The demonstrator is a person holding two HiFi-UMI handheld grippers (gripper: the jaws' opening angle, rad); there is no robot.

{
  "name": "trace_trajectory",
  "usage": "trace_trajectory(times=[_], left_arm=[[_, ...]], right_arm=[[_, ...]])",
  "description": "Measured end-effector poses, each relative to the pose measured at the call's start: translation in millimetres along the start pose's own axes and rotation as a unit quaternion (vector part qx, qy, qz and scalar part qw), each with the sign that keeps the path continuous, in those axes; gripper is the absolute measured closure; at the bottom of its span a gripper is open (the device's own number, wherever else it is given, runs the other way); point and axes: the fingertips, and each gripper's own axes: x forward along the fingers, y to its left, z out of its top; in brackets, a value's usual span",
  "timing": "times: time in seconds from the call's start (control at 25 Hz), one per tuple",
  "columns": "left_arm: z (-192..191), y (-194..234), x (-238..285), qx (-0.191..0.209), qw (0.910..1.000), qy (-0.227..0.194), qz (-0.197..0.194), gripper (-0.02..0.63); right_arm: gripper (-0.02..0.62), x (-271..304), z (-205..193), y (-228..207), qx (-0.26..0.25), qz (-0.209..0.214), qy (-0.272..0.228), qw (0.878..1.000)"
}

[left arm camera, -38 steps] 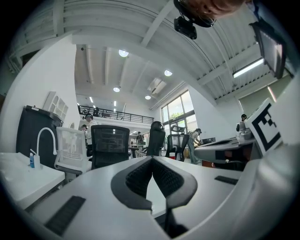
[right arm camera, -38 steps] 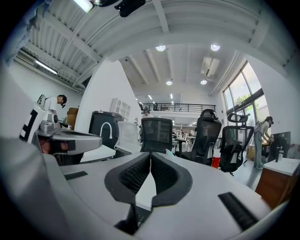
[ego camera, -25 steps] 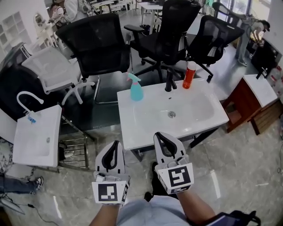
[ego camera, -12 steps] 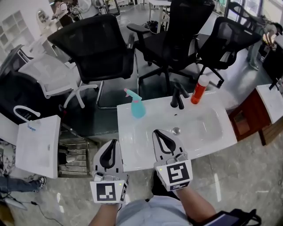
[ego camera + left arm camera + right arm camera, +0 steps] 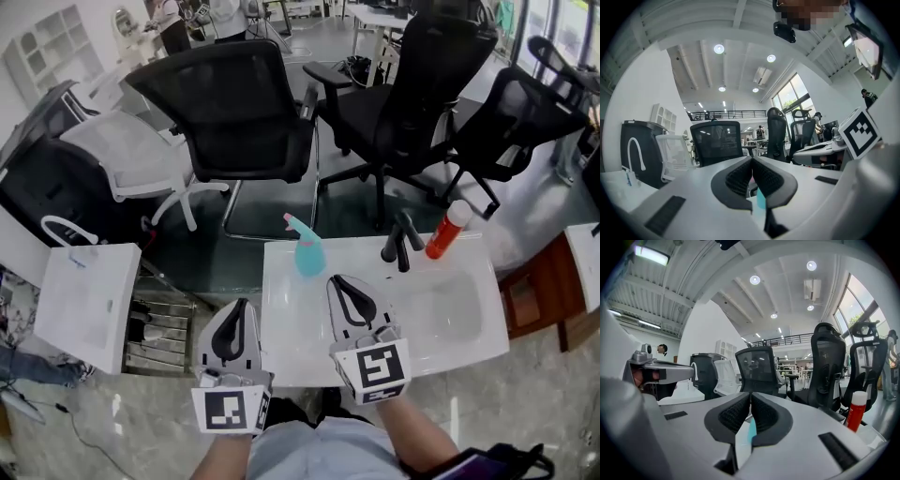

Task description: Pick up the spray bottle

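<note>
Looking down, I see the spray bottle (image 5: pixel 307 253) standing upright at the back left of the white sink (image 5: pixel 450 337), left of the black tap (image 5: pixel 398 242) and the red bottle (image 5: pixel 446 230). My left gripper (image 5: pixel 241 305) and right gripper (image 5: pixel 337 281) both have their jaws pressed together and hold nothing. The right one is nearer the spray bottle but not touching it.

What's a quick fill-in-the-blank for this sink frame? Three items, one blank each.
1. In the head view, the spray bottle stands on the white sink to the ____ of the black faucet.
2. The red bottle beside the faucet has a ____ cap.
3. The left gripper and the right gripper both have their jaws ____, with nothing held between them.

Missing words: left; white; shut
</note>
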Motion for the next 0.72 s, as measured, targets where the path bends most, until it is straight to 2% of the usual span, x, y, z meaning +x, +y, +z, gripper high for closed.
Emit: trace_trajectory(times=[0.36,0.6,0.72], left_arm=[[-13,20,9,-0.008,0.9998,0.006,0.020,0.588],[-27,31,28,-0.013,0.9997,0.014,0.011,0.588],[-33,37,42,-0.016,0.9997,0.019,0.003,0.588]], right_arm=[[0.568,27,-11,7,-0.005,0.018,0.013,1.000],[0.556,47,-20,6,0.005,0.010,0.028,1.000],[0.526,58,-27,1,0.005,0.003,0.032,0.999]])
